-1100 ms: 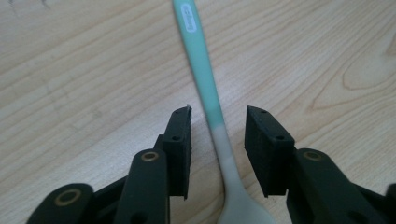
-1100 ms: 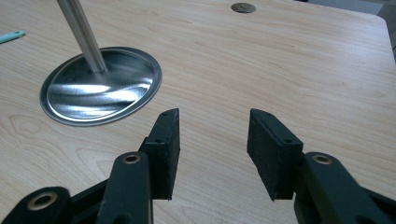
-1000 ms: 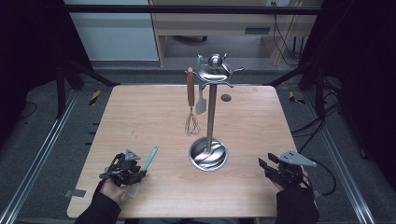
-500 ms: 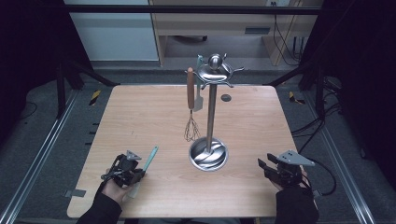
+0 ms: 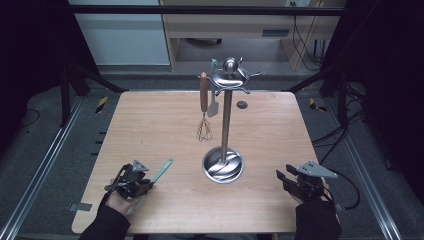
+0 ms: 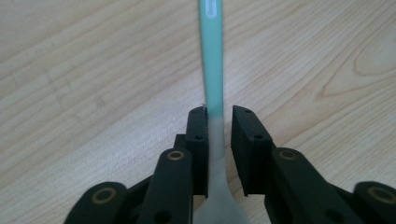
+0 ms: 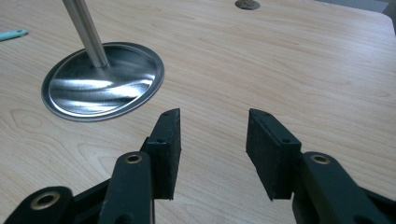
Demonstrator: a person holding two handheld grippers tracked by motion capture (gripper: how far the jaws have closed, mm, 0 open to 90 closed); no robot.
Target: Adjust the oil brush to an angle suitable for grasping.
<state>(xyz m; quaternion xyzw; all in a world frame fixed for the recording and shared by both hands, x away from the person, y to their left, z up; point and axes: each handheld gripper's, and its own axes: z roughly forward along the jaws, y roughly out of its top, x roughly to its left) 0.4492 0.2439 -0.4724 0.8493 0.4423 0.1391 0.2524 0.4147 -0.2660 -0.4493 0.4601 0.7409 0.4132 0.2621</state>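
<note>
A teal-handled utensil [image 5: 161,171] with a pale head lies flat on the wooden table [image 5: 150,125] near its front left. My left gripper [image 5: 146,183] is down over it. In the left gripper view the handle [image 6: 212,56] runs between the jaws of the left gripper [image 6: 219,114]. One pad touches it and the other stands a little off. These jaws have just been opening. My right gripper [image 5: 280,176] rests at the front right, open with nothing in it [image 7: 214,116].
A steel utensil stand [image 5: 223,165] with a round dish base [image 7: 102,84] stands at the table's middle. A wooden-handled whisk [image 5: 203,127] and a small spatula [image 5: 213,107] hang from its top. A small round hole [image 5: 242,105] sits behind it.
</note>
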